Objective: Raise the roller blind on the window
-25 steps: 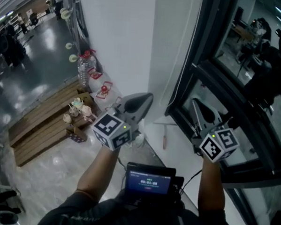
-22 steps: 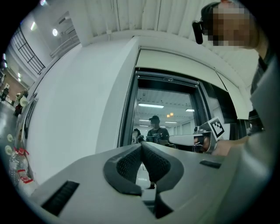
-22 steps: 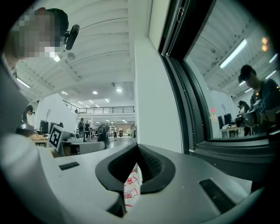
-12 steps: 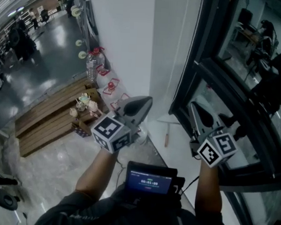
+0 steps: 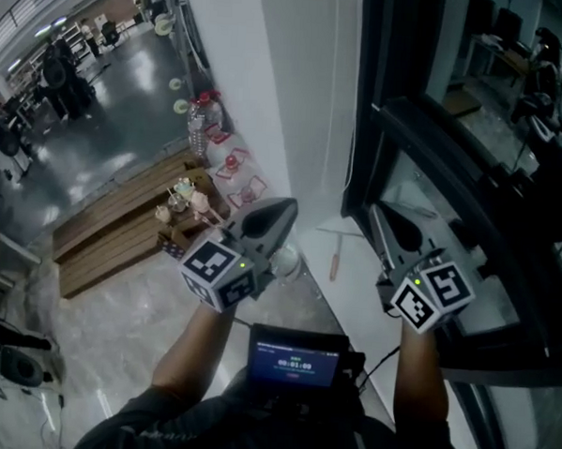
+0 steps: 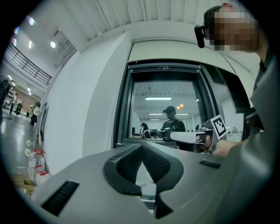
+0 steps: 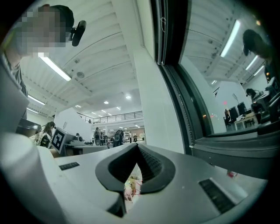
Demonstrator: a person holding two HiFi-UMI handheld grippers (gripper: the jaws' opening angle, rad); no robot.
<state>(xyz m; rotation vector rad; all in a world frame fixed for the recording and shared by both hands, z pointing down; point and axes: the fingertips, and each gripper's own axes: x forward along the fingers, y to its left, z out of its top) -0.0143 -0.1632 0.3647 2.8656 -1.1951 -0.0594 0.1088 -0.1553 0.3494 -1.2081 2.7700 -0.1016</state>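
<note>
The window (image 5: 472, 173) has a dark frame and fills the right of the head view; its glass shows reflections. In the left gripper view the whole opening (image 6: 164, 105) is uncovered, with a pale bar across its top. A thin cord (image 5: 353, 110) hangs down the white wall beside the frame. My left gripper (image 5: 289, 205) (image 6: 141, 144) points level at the wall by the frame's left edge, shut and empty. Over the white sill (image 5: 354, 270) my right gripper (image 5: 377, 207) (image 7: 137, 145) is also shut with nothing in it. Neither touches the cord.
A small reddish tool (image 5: 333, 265) lies on the sill. Below left, wooden boards (image 5: 111, 233) carry small items, with a large water bottle (image 5: 204, 121) against the wall. A screen device (image 5: 295, 356) hangs at the person's chest. People stand far off in the hall (image 5: 59, 71).
The head view has swung, so the bottle and boards sit further right and the window frame looms larger. Both grippers stayed side by side near the frame, jaws unchanged.
</note>
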